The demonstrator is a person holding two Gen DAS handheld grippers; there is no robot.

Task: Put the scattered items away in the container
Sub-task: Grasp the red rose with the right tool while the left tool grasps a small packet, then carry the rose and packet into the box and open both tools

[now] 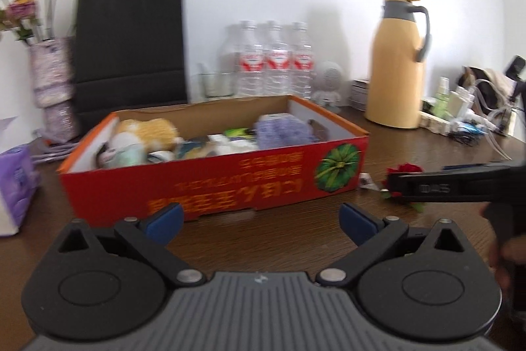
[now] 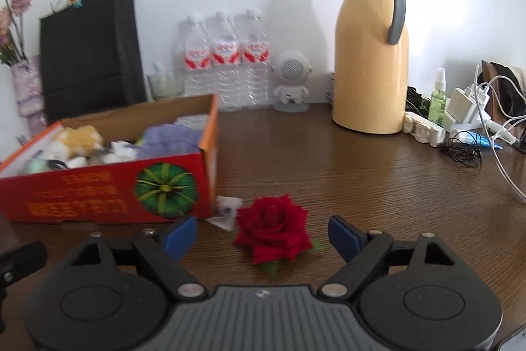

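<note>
Red rose (image 2: 273, 227), red box (image 2: 98, 189) (green printed pumpkin); yellow jug (image 2: 370, 61)

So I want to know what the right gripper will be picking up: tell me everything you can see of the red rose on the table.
The red rose is a single bloom of deep red layered petals, fully open, with green leaf bits under it and no long stem visible. It lies on the brown wooden table, facing up, just right of the red box's corner, beside a white paper scrap. It sits ahead of the right gripper, between its open blue pads, untouched.

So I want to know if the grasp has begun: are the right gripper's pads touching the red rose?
Apart. The right wrist view shows the red rose between the open right gripper, bare table either side.
</note>
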